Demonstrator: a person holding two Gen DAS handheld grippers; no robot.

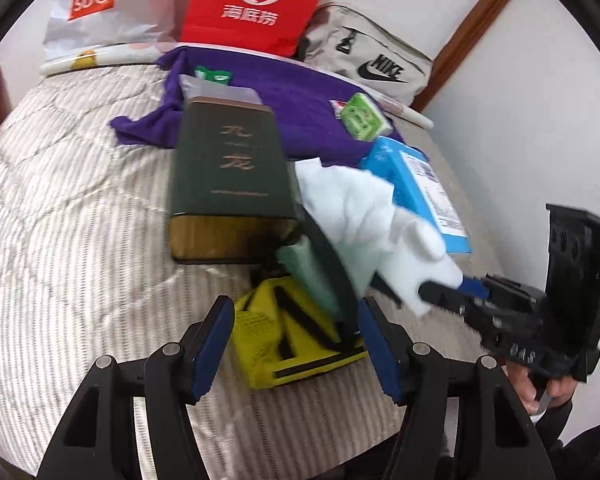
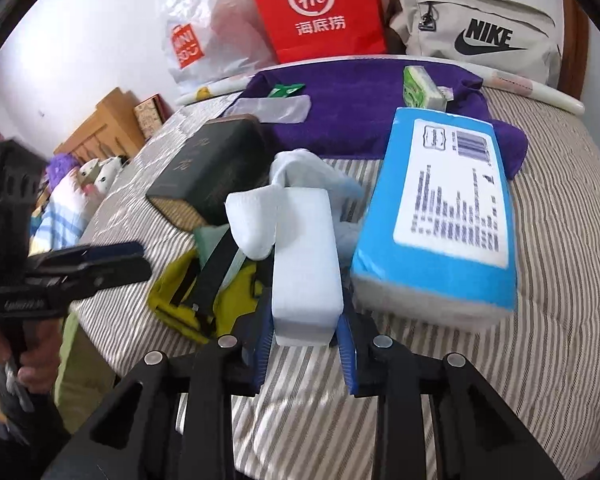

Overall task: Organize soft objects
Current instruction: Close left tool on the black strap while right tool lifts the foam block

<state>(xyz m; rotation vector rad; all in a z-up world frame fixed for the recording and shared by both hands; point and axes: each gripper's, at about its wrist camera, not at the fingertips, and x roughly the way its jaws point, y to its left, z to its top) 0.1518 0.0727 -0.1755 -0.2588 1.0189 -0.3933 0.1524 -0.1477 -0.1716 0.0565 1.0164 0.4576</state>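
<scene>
Right wrist view: the right gripper fingers are pinching a white foam block above the bed; the left gripper fingers are standing spread around a yellow pouch.

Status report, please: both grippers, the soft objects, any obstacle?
Right gripper shut on white sponge block. Left gripper open over yellow pouch, holding nothing. White cloth draped on the block; green tin and blue pack close alongside.

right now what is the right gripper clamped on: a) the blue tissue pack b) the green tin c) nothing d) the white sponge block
d, the right gripper has its blue pads pressed on both sides of the white sponge block, while the blue tissue pack lies beside it untouched.
</scene>
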